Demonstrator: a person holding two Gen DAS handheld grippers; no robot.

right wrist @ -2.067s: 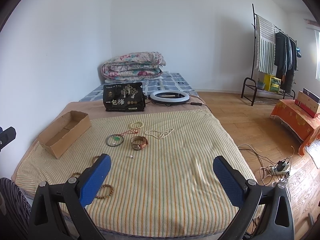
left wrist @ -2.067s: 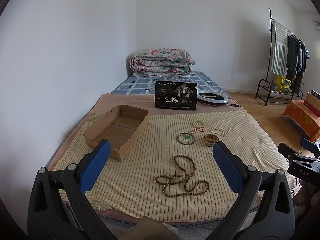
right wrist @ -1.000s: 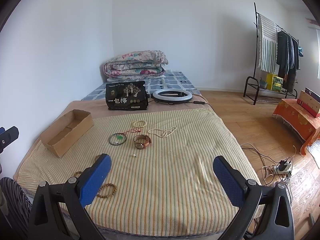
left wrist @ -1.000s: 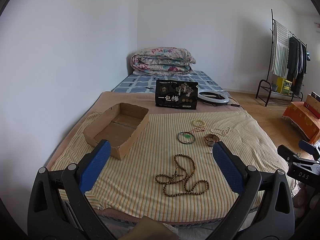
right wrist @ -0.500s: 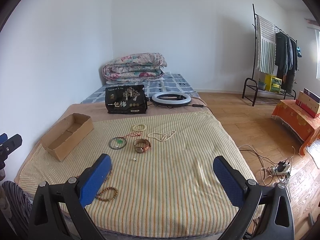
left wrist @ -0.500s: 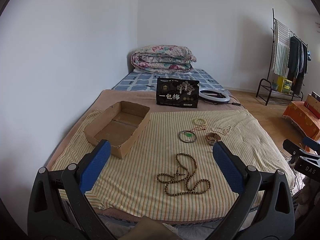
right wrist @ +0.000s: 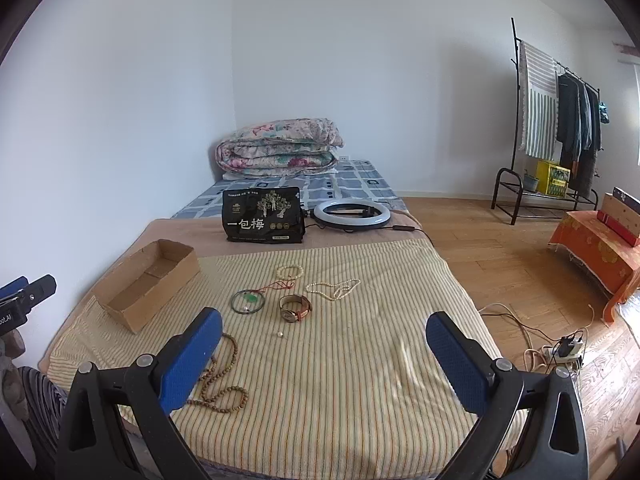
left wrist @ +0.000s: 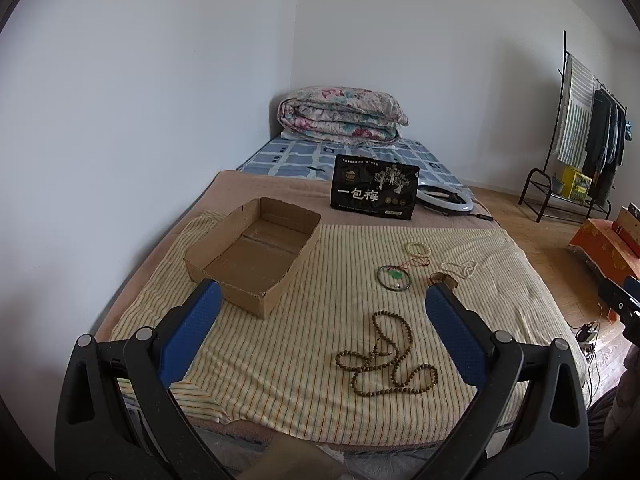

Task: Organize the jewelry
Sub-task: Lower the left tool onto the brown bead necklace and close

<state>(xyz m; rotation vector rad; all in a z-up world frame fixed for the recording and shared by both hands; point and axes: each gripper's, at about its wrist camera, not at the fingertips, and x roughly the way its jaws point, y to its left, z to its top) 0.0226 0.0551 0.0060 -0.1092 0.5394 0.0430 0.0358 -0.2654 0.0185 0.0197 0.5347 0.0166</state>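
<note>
Both tools gape wide, empty. Bead necklace [left wrist: 386, 354] limp, light, slippery; pinch bunched strands, drop in box [left wrist: 256, 254].

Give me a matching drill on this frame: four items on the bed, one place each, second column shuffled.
Items:
1. cardboard box
2. wooden bead necklace
3. wristwatch
4. ring light

Places:
A. beside the black pouch, far end
B. right of the green-charm bangle
C. left side of the striped sheet
D. nearest the open left gripper

Pairs: 1-C, 2-D, 3-B, 4-A
</note>
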